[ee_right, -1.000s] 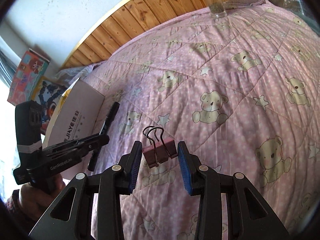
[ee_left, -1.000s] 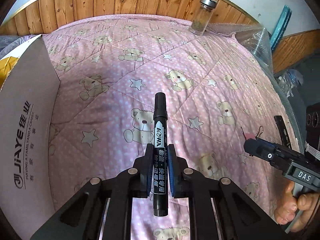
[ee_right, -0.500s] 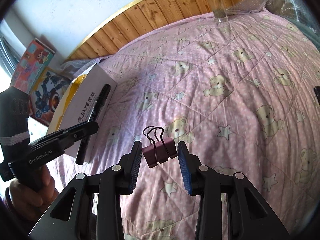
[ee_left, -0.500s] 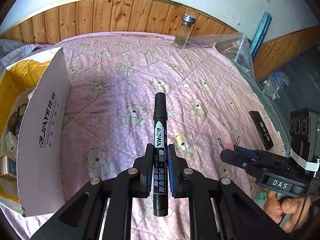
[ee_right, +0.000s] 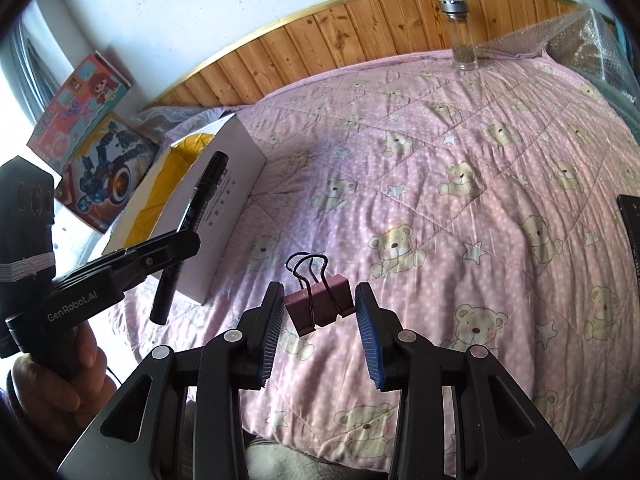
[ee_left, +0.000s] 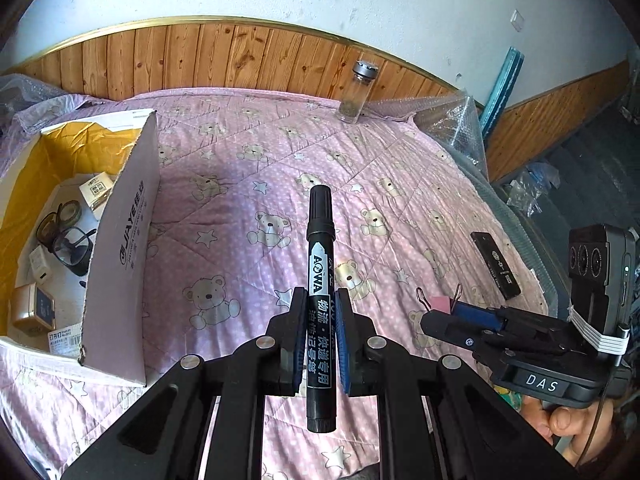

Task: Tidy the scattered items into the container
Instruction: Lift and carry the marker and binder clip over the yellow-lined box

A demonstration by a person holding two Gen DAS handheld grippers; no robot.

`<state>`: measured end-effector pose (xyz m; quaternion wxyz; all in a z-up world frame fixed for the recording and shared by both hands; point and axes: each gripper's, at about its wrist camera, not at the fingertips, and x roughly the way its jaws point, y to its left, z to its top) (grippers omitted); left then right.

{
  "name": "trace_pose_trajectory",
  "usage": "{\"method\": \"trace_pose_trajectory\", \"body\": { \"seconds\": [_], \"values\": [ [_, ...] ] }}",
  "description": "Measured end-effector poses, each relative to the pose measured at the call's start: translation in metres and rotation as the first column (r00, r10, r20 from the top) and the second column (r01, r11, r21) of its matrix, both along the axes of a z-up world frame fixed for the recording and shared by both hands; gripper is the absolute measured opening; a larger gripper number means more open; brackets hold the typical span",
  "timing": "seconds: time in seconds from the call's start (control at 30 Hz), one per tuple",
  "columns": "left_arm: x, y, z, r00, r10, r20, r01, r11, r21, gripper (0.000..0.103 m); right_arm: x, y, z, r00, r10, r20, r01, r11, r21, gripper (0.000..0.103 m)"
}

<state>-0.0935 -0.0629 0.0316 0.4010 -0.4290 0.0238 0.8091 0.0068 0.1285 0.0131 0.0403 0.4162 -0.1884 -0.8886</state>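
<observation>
My left gripper (ee_left: 320, 308) is shut on a black AOWA marker (ee_left: 320, 240), held upright above the pink bear quilt. To its left stands the open white cardboard box (ee_left: 120, 248) with a yellow inside, holding glasses and several small packets. The right wrist view shows my right gripper (ee_right: 320, 312) shut on a dark pink binder clip (ee_right: 320, 304), its wire handles pointing forward, held above the quilt. That view also shows the left gripper (ee_right: 182, 246) with the marker (ee_right: 192, 216) beside the box (ee_right: 224, 184). In the left wrist view the right gripper (ee_left: 448, 310) carries the clip (ee_left: 440, 303).
A flat black bar-shaped item (ee_left: 496, 264) lies on the quilt near the right edge. A glass jar (ee_left: 356, 92) with a metal lid stands at the far edge by the wooden panelling. Bubble wrap (ee_left: 452, 120) covers the far right corner. Colourful toy boxes (ee_right: 88, 120) lean beyond the cardboard box.
Both grippers have risen and drawn back from the quilt, each keeping its item. The box's inside has come into the left wrist view.
</observation>
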Motion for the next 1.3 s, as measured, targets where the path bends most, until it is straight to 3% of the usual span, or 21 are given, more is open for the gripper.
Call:
{"method": "trace_pose_trajectory", "body": {
  "seconds": [0.4, 0.73, 1.3],
  "values": [
    [0.004, -0.042, 0.015, 0.999, 0.032, -0.003, -0.032, 0.995, 0.09, 0.014, 0.0, -0.046, 0.025, 0.998, 0.067, -0.018, -0.065, 0.996, 0.069, 0.038],
    [-0.008, -0.088, 0.025, 0.994, 0.106, 0.001, -0.105, 0.982, 0.158, 0.014, -0.023, -0.093, 0.053, 0.984, 0.171, -0.05, -0.164, 0.979, 0.125, 0.038],
    [-0.053, -0.171, 0.031, 0.962, 0.271, 0.03, -0.272, 0.94, 0.208, 0.014, -0.075, -0.154, 0.072, 0.947, 0.313, -0.066, -0.298, 0.939, 0.172, 0.038]
  ]
}}
